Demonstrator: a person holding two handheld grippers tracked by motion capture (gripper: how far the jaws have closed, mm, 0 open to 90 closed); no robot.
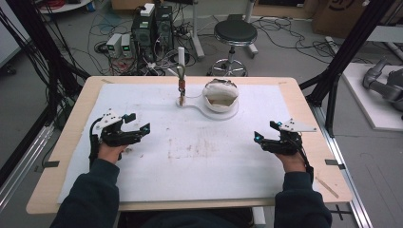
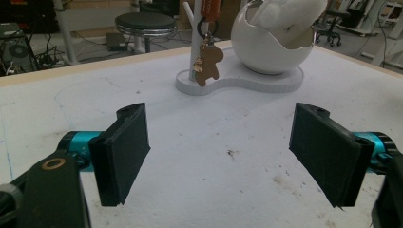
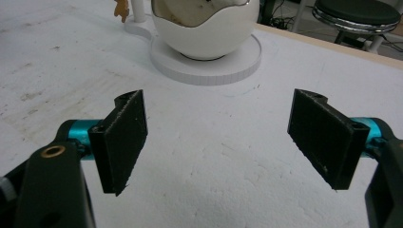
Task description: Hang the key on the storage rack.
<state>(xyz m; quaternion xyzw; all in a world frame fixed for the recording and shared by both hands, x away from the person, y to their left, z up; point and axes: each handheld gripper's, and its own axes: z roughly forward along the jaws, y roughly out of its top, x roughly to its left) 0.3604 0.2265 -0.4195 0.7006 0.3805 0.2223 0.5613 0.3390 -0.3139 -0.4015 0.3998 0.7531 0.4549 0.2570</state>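
Two black two-jaw grippers rest over a white foam-like mat on a light wooden desk, each held in a person's hand: the left gripper near the mat's left edge, the right gripper near its right edge, both with jaws spread wide and grasping nothing. Between them lies a broad stretch of bare mat, its rough, pitted surface marked with brownish smudges. Well beyond both grippers, near the desk's far edge, stands a flat white stand with a rounded base; it carries a glossy white egg-shaped bowl with a jagged, cracked-shell rim and a thin upright white post. From the post hangs a small tan bear-shaped charm on a dark ring, dangling just beside the bowl and apart from it. Mat margins stay uncovered on all sides of the stand.
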